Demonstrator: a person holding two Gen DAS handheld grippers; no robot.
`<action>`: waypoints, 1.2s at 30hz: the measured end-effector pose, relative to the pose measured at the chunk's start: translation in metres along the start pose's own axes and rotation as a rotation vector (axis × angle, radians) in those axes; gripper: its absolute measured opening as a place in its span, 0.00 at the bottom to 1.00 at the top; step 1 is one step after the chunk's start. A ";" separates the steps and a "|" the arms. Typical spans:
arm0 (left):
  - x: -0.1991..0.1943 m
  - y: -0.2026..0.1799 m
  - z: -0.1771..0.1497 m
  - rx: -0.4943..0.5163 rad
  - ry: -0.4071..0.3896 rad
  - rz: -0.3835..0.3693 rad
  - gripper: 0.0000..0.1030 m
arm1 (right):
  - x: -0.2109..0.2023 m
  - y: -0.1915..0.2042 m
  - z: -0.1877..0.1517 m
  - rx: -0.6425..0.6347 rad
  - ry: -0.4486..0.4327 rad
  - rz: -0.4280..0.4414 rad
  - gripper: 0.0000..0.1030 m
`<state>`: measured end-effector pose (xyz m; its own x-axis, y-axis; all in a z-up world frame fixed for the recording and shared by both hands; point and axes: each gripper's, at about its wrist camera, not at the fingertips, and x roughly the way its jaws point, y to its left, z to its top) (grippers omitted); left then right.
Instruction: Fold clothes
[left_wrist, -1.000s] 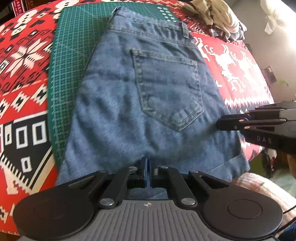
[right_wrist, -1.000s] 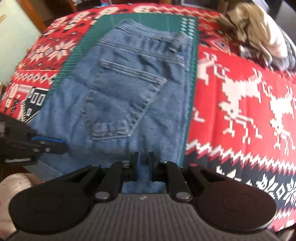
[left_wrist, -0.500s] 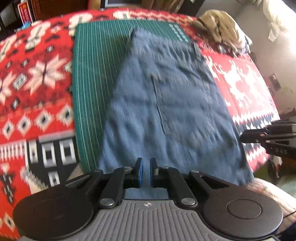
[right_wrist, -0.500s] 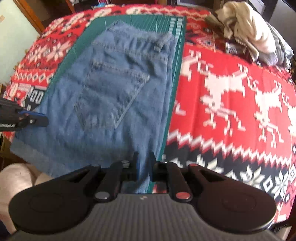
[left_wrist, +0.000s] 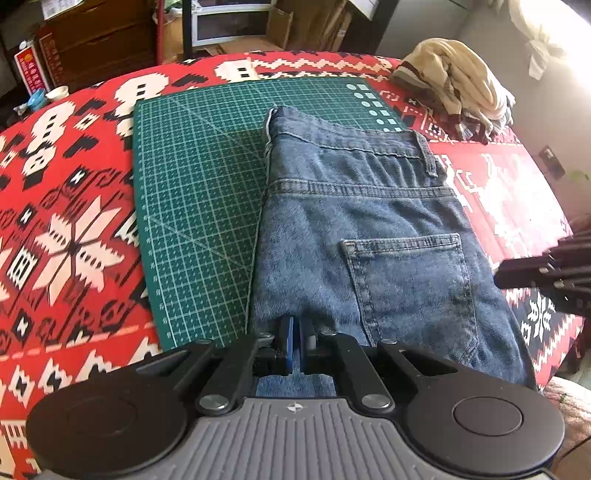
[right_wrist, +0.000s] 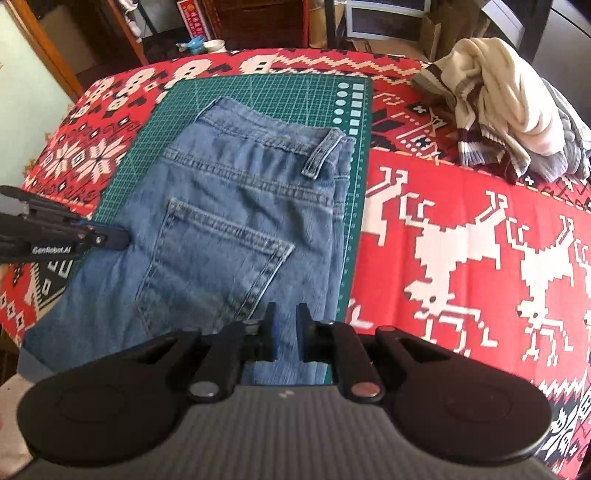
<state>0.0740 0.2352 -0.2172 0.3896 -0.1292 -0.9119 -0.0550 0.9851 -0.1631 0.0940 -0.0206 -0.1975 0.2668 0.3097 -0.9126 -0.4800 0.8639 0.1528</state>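
— Where are the jeans (left_wrist: 369, 236)?
— Folded, pocket up, on the green mat (left_wrist: 199, 206).
— The grippers?
— Left hand-held gripper (left_wrist: 295, 345) shows a narrow gap, nothing held; right hand-held gripper (right_wrist: 284, 332) slightly parted, empty.

Jeans (left_wrist: 369, 236) lie folded on a green mat (left_wrist: 199, 192), waistband toward 12 o'clock, back pocket (left_wrist: 410, 280) up. The mat rests on a red patterned cloth (left_wrist: 66, 229). Left gripper (left_wrist: 295, 343) at 6 o'clock: fingers nearly together, a narrow gap between blue pads, over the jeans' near edge. Right gripper (left_wrist: 532, 273) enters at 3 o'clock, beside the jeans. Cream garment pile (left_wrist: 458, 85) at 1 o'clock.
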 end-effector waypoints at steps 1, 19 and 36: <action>0.000 -0.001 0.002 0.010 -0.001 -0.002 0.05 | 0.002 -0.001 0.002 0.005 -0.005 -0.001 0.10; 0.026 0.002 0.057 0.056 -0.049 -0.060 0.03 | 0.040 -0.028 0.045 0.051 -0.029 -0.028 0.10; 0.027 0.029 0.131 0.040 -0.084 -0.071 0.25 | 0.044 -0.068 0.111 0.199 -0.104 0.083 0.30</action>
<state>0.2033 0.2756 -0.1969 0.4670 -0.1900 -0.8636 0.0114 0.9778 -0.2090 0.2310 -0.0216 -0.2065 0.3229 0.4130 -0.8516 -0.3328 0.8919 0.3063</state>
